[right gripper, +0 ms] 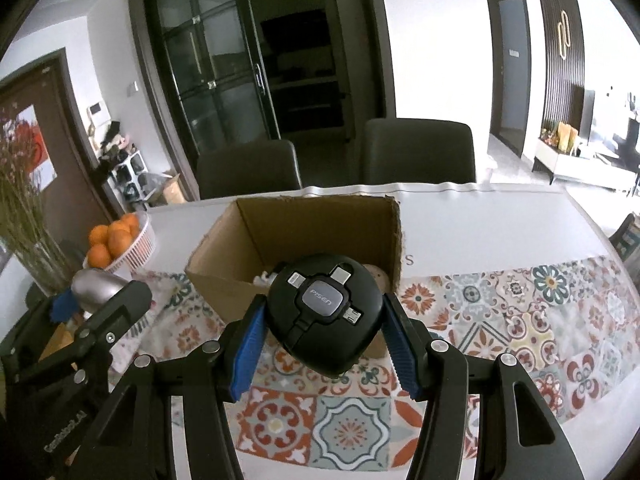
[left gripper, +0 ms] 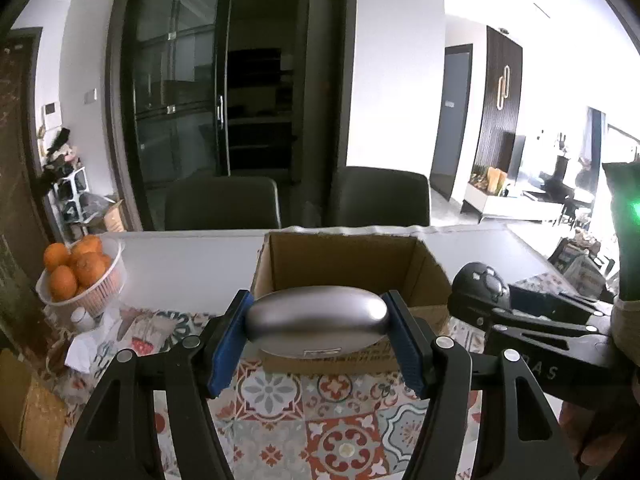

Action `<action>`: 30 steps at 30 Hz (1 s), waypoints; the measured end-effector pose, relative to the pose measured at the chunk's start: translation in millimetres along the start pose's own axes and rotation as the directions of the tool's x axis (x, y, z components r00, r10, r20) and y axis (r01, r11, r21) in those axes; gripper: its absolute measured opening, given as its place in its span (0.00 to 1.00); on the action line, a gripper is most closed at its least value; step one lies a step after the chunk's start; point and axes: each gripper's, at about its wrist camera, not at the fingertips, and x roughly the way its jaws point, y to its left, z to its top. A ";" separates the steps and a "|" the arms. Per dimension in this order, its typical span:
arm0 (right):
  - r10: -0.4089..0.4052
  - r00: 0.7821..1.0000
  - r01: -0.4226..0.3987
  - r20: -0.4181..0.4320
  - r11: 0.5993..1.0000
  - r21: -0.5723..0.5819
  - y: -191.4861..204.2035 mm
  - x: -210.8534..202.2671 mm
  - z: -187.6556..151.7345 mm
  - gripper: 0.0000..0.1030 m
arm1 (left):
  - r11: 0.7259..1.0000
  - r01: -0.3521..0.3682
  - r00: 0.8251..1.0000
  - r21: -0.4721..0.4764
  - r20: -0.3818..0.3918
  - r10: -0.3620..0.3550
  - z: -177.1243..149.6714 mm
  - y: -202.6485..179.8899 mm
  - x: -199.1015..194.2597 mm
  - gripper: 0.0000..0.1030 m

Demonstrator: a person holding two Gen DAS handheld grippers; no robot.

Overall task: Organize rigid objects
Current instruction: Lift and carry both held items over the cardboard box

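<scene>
My left gripper (left gripper: 318, 322) is shut on a smooth silver oval case (left gripper: 316, 318), held above the patterned tablecloth just in front of an open cardboard box (left gripper: 344, 264). The right gripper (right gripper: 324, 320) is shut on a round black cable adapter marked PISEN (right gripper: 324, 312), also lifted in front of the same box (right gripper: 316, 232). A few pale items lie on the box floor (right gripper: 264, 278), partly hidden by the adapter. In the left wrist view the right gripper with the adapter (left gripper: 482, 280) shows at the right; in the right wrist view the silver case (right gripper: 96, 286) shows at the left.
A white basket of oranges (left gripper: 86, 276) stands at the table's left, with a small white bottle (left gripper: 82, 318) and papers beside it. A vase of dried stems (right gripper: 28, 216) rises at far left. Two dark chairs (left gripper: 224, 204) stand behind the table. The tiled cloth (right gripper: 520, 312) spreads to the right.
</scene>
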 end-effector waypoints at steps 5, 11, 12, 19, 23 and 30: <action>0.000 1.000 0.000 0.000 1.000 0.005 4.4 -0.6 13.6 0.55 | 1.000 0.031 1.000 0.004 -0.004 -0.031 16.1 5.2 6.5 0.63; -0.005 1.000 0.005 0.021 1.000 0.007 7.6 -2.0 30.9 0.55 | 0.998 0.062 0.998 -0.001 -0.015 -0.062 34.7 10.9 14.7 0.63; -0.006 1.000 0.006 0.023 1.000 0.005 8.4 -2.0 34.0 0.55 | 0.998 0.060 0.998 0.001 -0.014 -0.060 37.6 11.3 16.3 0.63; -0.029 0.999 0.029 0.030 1.000 0.003 10.8 2.0 55.4 0.55 | 0.997 0.075 0.997 0.011 -0.036 -0.075 56.0 14.4 30.7 0.63; -0.029 0.999 0.029 0.022 1.000 -0.008 12.0 7.3 66.6 0.55 | 0.997 0.075 0.996 0.023 -0.044 -0.074 65.3 16.2 39.7 0.63; -0.045 0.999 0.045 -0.019 0.999 -0.019 11.4 22.6 86.0 0.55 | 0.996 0.084 0.993 0.027 -0.088 -0.082 81.7 17.7 62.2 0.63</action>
